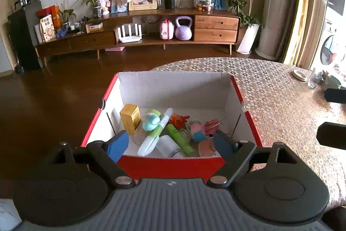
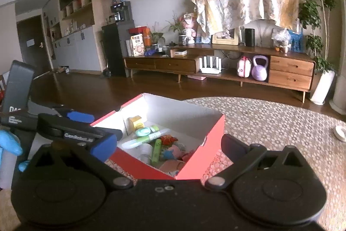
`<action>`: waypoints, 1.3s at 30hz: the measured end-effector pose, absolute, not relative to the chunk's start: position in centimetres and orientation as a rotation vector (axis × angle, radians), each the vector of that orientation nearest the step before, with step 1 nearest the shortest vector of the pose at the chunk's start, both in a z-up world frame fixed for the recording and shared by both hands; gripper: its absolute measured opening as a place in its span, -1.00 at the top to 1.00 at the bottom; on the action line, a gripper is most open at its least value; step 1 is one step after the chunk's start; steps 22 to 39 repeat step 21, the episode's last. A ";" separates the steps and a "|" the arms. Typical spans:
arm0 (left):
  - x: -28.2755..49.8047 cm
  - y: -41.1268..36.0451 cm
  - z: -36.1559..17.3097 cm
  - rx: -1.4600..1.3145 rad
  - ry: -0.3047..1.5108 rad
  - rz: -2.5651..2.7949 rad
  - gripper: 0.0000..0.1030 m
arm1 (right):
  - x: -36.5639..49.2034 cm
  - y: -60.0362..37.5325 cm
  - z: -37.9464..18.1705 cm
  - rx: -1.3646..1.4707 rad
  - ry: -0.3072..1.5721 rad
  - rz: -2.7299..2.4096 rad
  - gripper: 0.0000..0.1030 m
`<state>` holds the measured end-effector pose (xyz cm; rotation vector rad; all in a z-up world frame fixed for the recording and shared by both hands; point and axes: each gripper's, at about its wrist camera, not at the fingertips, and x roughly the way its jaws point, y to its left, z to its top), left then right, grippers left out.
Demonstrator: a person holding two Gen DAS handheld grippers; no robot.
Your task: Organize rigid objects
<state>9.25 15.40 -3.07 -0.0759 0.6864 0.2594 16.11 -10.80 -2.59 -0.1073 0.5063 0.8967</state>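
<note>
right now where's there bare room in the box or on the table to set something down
In the box, the floor along the far wall, behind the yellow carton and orange toy, is bare. The near half is crowded: white tube, green tube, pink toy. The table is bare right of the box up to the glass.
</note>
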 end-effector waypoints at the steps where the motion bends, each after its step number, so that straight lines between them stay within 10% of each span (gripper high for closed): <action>1: 9.1 15.3 -3.1 -0.076 0.687 0.261 -0.67 | 16.1 -10.9 -2.7 -0.103 0.509 0.893 -1.00; 39: 7.5 13.9 -3.7 -0.072 0.711 0.271 -0.67 | 16.1 -11.9 -4.5 -0.068 0.557 0.840 -1.00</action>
